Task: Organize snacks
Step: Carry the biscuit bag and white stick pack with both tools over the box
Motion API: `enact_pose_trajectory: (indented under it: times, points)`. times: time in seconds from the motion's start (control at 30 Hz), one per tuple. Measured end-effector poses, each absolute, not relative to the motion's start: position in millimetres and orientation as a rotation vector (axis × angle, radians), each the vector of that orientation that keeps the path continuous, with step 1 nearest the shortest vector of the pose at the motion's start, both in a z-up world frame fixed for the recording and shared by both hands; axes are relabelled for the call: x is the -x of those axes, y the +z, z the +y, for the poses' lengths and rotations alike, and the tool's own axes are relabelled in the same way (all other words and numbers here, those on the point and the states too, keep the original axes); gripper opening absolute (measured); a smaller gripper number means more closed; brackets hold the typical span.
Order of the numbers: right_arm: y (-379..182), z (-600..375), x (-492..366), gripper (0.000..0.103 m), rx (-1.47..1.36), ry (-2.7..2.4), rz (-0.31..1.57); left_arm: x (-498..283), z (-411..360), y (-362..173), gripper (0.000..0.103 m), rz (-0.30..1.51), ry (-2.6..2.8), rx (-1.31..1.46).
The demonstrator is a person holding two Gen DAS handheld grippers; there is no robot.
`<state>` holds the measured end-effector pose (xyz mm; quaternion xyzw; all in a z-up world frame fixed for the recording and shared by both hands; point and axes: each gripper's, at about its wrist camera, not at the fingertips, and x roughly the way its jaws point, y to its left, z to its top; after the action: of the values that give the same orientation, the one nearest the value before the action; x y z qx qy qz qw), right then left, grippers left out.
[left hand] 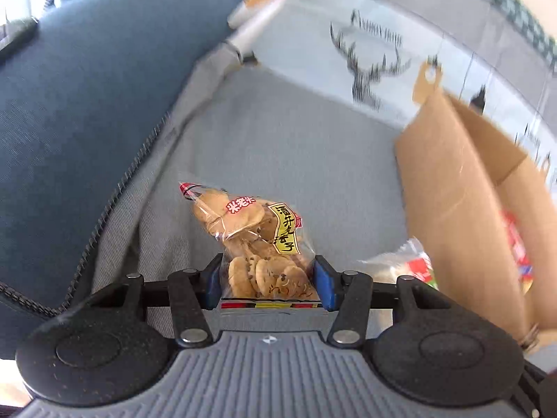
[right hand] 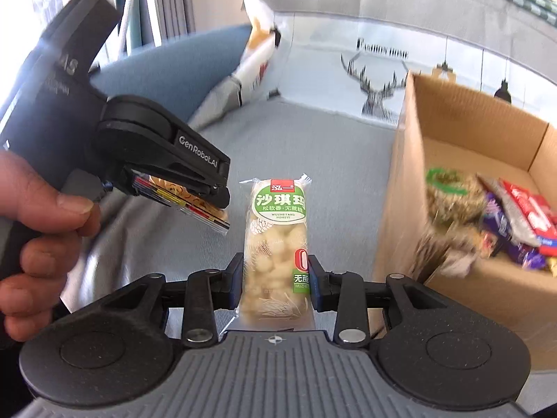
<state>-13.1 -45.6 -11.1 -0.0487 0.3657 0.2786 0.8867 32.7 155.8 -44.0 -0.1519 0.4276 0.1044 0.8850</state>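
Note:
My left gripper (left hand: 268, 284) is shut on a clear bag of small round biscuits (left hand: 252, 240) with a yellow label, held above the grey sofa seat (left hand: 278, 146). My right gripper (right hand: 275, 278) is shut on a white-and-green wrapped sachima bar (right hand: 276, 244), lifted over the same seat. In the right wrist view the left gripper (right hand: 195, 195) shows at the left with the biscuit bag (right hand: 195, 205) between its fingers and a hand (right hand: 38, 240) on its handle. An open cardboard box (right hand: 463, 132) stands to the right, holding several snack packets (right hand: 515, 223).
A blue cushion (left hand: 87, 104) lies at the left. A pale wall with a deer picture (left hand: 369, 66) rises behind the seat. A white-and-orange bag (right hand: 259, 52) leans at the back. Beside the box lies a clear packet with red and green print (left hand: 407, 264).

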Motion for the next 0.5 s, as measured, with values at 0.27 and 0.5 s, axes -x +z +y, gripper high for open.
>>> enact_pose_trajectory:
  times: [0.27,0.5]
  points:
    - [41.3,-73.9,17.8,0.038,0.034,0.609,0.565,-27.6,154.6,-15.1,0.057,0.721,0.240,0.359]
    - [107.8,-143.1,-20.2,0.038,-0.072,0.508,0.396,-32.9,131.0,4.5,0.057,0.627,0.184,0.342]
